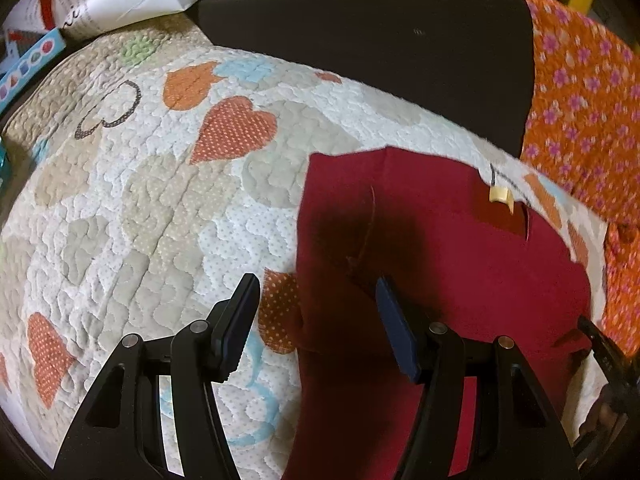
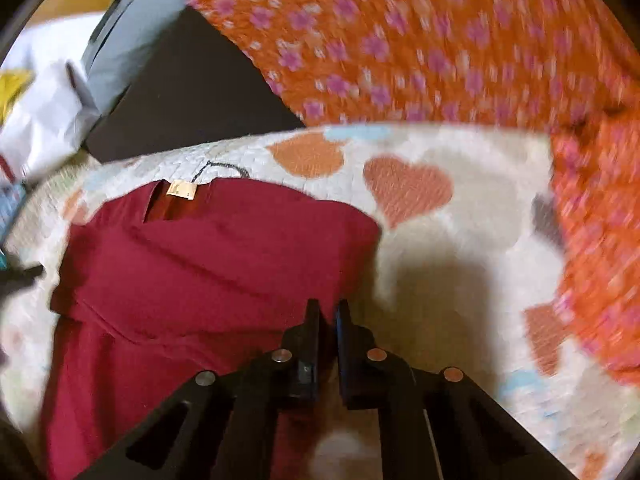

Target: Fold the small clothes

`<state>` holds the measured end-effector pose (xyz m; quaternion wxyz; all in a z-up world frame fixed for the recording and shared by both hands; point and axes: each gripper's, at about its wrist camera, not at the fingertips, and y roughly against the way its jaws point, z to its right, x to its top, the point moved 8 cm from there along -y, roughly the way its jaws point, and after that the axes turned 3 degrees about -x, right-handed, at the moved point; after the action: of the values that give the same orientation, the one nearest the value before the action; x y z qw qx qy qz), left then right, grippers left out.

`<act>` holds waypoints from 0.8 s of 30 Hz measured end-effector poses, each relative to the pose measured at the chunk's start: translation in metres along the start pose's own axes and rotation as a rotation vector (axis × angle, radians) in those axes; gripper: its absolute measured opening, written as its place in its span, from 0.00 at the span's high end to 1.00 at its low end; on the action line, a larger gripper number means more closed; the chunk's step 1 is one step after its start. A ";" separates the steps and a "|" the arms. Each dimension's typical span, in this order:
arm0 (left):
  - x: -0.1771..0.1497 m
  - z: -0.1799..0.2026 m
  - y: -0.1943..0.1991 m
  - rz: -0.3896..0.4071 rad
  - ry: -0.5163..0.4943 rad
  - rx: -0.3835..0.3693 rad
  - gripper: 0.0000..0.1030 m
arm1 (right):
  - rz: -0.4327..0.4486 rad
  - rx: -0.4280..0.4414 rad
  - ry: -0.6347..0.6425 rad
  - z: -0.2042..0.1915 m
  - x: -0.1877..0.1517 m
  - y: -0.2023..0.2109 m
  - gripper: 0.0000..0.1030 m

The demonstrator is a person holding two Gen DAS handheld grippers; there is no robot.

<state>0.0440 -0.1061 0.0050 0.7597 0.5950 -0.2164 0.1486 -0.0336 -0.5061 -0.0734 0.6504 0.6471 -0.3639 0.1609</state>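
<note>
Your right hand-held gripper has its jaws nearly shut at the right edge of the red garment; whether cloth lies between them you cannot tell. Your left hand-held gripper stands wide, one finger over the garment's left edge, the other over the heart-print quilt beneath. The garment lies flat, label at the far end. A thin pinch may slip on lifting; a deep left bite may snag the quilt; the orange floral cloth lies close.

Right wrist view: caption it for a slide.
Right gripper nearly shut at the edge of a dark red garment on a heart-patterned quilt.
</note>
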 end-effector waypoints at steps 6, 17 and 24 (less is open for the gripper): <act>-0.002 0.000 0.002 0.016 -0.002 -0.001 0.41 | 0.056 -0.040 -0.057 0.006 -0.004 0.036 0.85; -0.028 0.014 -0.040 -0.065 -0.116 0.027 0.39 | -0.031 -0.062 0.035 -0.009 -0.032 0.019 0.85; -0.046 0.017 0.001 -0.058 -0.092 -0.062 0.39 | 0.005 0.079 -0.044 -0.015 -0.048 0.095 0.74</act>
<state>0.0011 -0.1207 -0.0136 0.7711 0.5832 -0.2382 0.0925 -0.1269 -0.4687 -0.0356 0.6159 0.6745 -0.3732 0.1627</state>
